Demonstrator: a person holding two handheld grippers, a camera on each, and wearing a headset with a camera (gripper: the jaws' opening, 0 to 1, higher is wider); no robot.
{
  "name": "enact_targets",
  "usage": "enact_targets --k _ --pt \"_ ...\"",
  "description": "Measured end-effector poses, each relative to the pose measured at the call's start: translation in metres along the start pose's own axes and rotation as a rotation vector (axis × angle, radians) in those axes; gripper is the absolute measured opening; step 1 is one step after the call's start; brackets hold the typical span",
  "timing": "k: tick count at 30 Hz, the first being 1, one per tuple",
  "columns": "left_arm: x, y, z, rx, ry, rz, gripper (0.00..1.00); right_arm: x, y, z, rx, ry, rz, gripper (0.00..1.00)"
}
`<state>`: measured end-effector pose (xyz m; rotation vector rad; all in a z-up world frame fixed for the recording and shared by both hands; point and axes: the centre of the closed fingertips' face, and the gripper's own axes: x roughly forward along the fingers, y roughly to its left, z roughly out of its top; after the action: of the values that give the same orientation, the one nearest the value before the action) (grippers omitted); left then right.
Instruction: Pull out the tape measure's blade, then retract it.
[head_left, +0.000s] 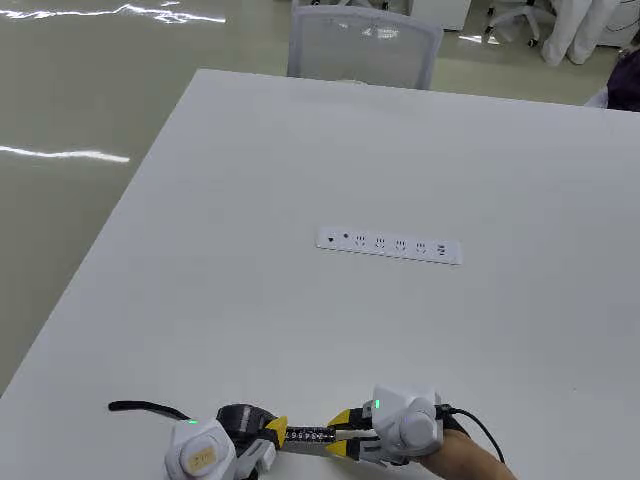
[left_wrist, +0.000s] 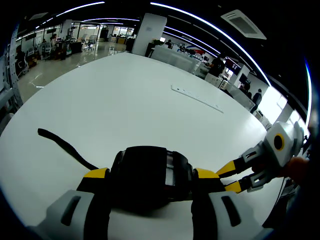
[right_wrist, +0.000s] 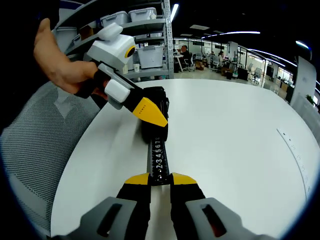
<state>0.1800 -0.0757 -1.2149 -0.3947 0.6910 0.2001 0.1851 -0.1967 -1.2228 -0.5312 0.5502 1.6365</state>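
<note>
Now my left gripper (left_wrist: 150, 176) is squeezing the hard case (right_wrist: 159, 99), and my right gripper (right_wrist: 159, 179) is pinching the thin, bendy blade (right_wrist: 158, 155), which is probably pulling back.

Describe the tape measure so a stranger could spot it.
On the white table, look to the near edge, where two yellow-tipped claws face each other. The tape measure is the rounded black case in the left claw, its numbered blade pinched by the right claw. Unlike the white power strip, it trails a dark strap.
</note>
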Motion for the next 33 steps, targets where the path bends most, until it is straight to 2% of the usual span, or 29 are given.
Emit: enact_targets --k 33 --pt "0.000 0.000 0.001 -0.013 0.004 -0.005 0.62 0.016 0.001 0.010 -0.002 -0.004 0.018 0.12"
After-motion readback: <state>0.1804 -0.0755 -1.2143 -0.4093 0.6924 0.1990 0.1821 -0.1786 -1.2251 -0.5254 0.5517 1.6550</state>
